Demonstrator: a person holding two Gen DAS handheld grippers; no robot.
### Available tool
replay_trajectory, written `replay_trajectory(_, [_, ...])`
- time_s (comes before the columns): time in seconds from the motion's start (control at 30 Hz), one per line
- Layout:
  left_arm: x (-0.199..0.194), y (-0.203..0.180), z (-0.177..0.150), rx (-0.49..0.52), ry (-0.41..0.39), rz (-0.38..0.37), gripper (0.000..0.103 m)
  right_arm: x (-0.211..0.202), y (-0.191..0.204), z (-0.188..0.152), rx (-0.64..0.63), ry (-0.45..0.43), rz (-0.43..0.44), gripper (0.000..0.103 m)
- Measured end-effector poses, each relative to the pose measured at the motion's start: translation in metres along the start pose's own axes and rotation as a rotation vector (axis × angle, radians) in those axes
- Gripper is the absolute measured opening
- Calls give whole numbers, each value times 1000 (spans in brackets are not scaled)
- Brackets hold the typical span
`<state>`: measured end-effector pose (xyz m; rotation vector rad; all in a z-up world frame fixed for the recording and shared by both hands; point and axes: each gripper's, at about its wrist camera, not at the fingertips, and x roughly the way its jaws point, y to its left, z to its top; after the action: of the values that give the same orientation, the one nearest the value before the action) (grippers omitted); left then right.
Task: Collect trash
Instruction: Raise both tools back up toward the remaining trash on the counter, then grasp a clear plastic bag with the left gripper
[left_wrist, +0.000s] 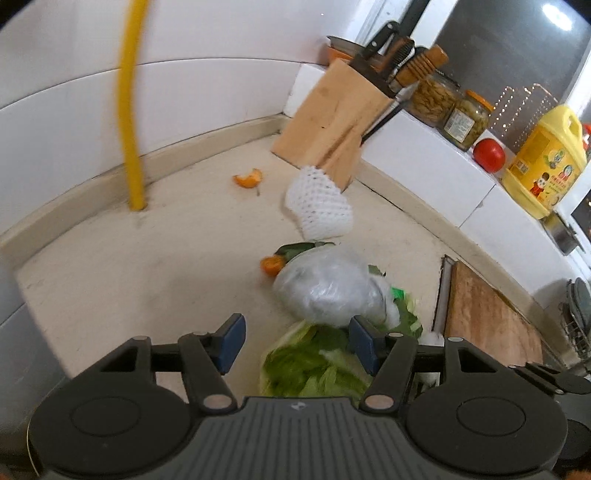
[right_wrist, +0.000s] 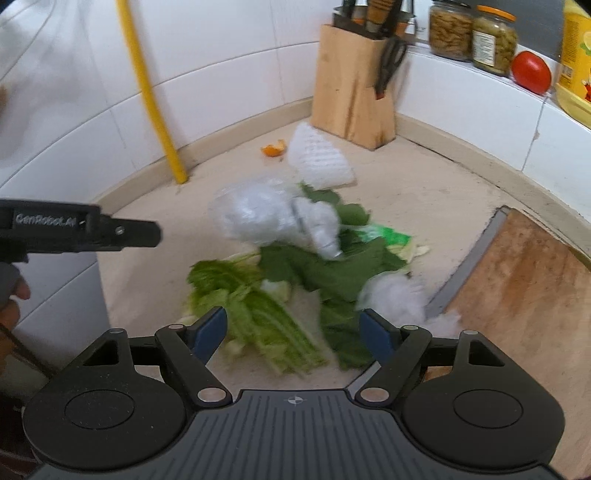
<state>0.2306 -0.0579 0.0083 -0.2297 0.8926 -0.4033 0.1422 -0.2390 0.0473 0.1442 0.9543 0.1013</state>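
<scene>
Knife block (right_wrist: 352, 88) behind blurred, perhaps foam, netting (right_wrist: 319, 157)

Foam net (right_wrist: 320, 159) before knife block (right_wrist: 354, 88), crumpled bag (right_wrist: 258, 214) on leaves (right_wrist: 258, 306), board (right_wrist: 517, 280) right

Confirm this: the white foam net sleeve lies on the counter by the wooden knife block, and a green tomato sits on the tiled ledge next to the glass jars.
One detail is wrong: the tomato is red, not green, as the left wrist view shows. The white foam net sleeve does lie by the wooden knife block, and the tomato does sit on the tiled ledge beside the glass jars.
</scene>
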Motion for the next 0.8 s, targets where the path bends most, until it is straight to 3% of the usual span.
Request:
replay_trajectory(0.37, [50, -16, 18, -20, 37, -30, 60, 15, -42, 16, 43, -11, -2, 84])
replay_trajectory(0.47, [55, -24, 16, 43, 17, 18, 45, 21, -49, 19, 51, -7, 4, 84])
replay_trajectory(0.53, [56, -27, 15, 63, 15, 14, 34, 24, -52, 20, 52, -4, 7, 84])
replay_trajectory(0.67, [50, -28, 15, 88, -2, 16, 21, 29, -56, 25, 43, -3, 14, 82])
replay_trajectory(0.73, [43, -24, 16, 84, -10, 11, 18, 30, -58, 28, 37, -7, 13, 77])
replay_trajectory(0.8, [35, -21, 17, 76, -24, 8, 17, 32, -60, 32, 33, -8, 24, 64])
